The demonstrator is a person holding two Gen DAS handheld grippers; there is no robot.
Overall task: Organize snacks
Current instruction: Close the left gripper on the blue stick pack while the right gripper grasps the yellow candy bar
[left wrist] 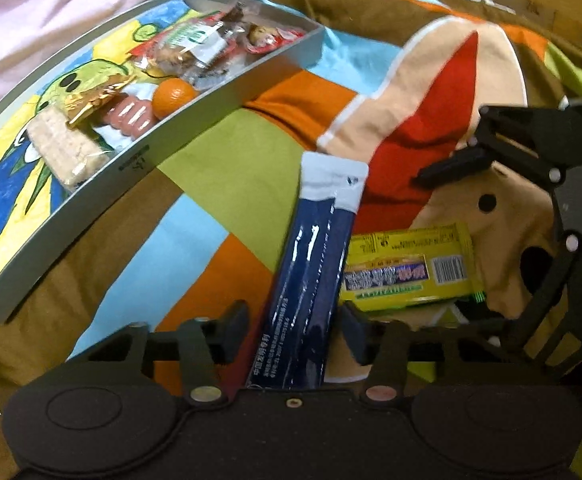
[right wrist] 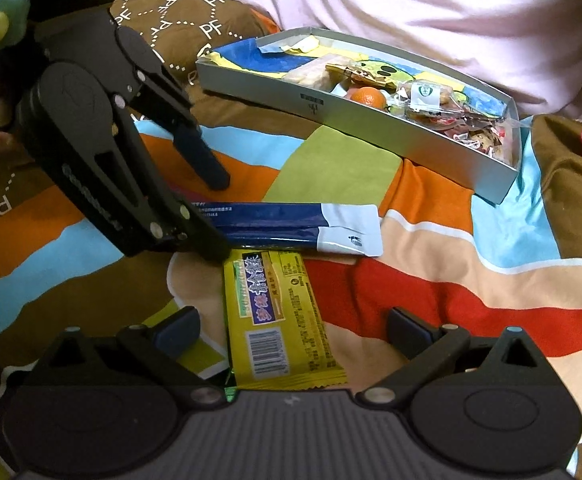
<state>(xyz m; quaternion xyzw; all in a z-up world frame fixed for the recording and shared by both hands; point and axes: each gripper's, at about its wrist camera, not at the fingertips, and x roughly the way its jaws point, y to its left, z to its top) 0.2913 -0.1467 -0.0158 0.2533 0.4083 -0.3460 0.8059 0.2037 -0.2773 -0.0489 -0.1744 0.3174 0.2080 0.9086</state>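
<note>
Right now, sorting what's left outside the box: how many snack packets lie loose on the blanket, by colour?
Blue-and-white packets: 1
Yellow packets: 1
Total: 2

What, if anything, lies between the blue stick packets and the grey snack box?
Nothing visible. Only bare patchwork bedspread separates the blue-and-white stick packets from the grey cardboard box. The yellow wrapped bar lies on the packets' other side, away from the box.

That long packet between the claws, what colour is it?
Dark blue long packet with a white end; clearest in the right wrist view.
</note>
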